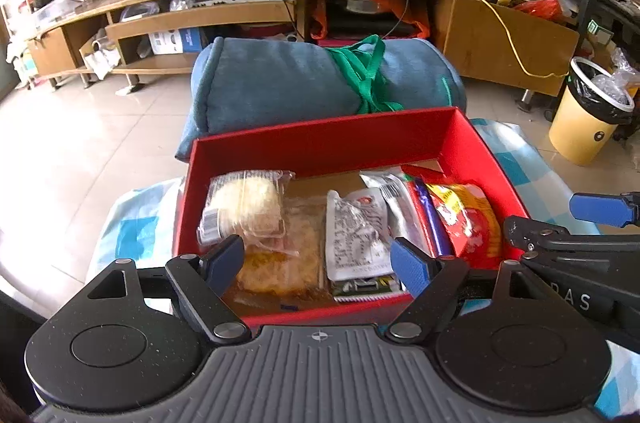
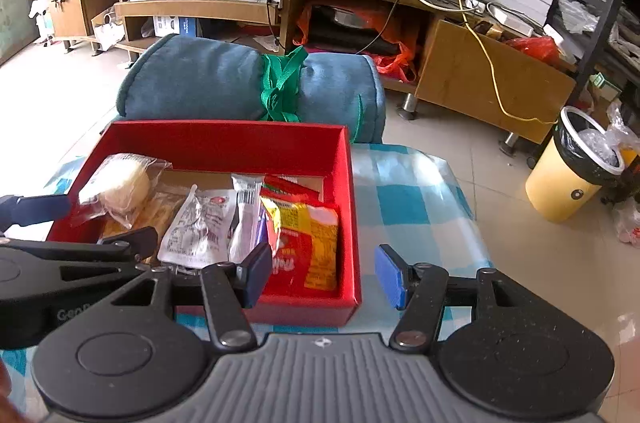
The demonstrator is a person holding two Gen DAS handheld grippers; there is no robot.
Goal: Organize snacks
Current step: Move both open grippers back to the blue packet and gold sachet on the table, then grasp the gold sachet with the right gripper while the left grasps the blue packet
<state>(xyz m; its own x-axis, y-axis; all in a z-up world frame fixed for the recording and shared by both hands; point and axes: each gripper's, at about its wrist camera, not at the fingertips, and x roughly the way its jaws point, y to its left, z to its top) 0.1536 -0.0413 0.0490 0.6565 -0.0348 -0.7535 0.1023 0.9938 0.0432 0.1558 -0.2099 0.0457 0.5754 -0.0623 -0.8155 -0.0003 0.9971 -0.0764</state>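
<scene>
A red box [image 1: 320, 139] [image 2: 224, 143] sits on a blue-and-white checked cloth [image 2: 404, 207]. Inside lie several snack packs: a clear-wrapped pale bun [image 1: 244, 203] [image 2: 120, 183], a flat orange-brown pack [image 1: 288, 251], a white printed sachet [image 1: 356, 235] [image 2: 200, 227], a silver pack [image 2: 246, 215] and a red-and-yellow pack [image 1: 468, 223] [image 2: 308, 247]. My left gripper [image 1: 320, 263] is open and empty over the box's near edge. My right gripper [image 2: 324, 275] is open and empty at the box's near right corner.
A rolled blue blanket [image 1: 288, 83] [image 2: 224, 83] tied with green strap lies just behind the box. A wooden TV stand [image 1: 248, 7] spans the back. A yellow bin [image 1: 588, 115] [image 2: 568, 171] stands on the tiled floor at right.
</scene>
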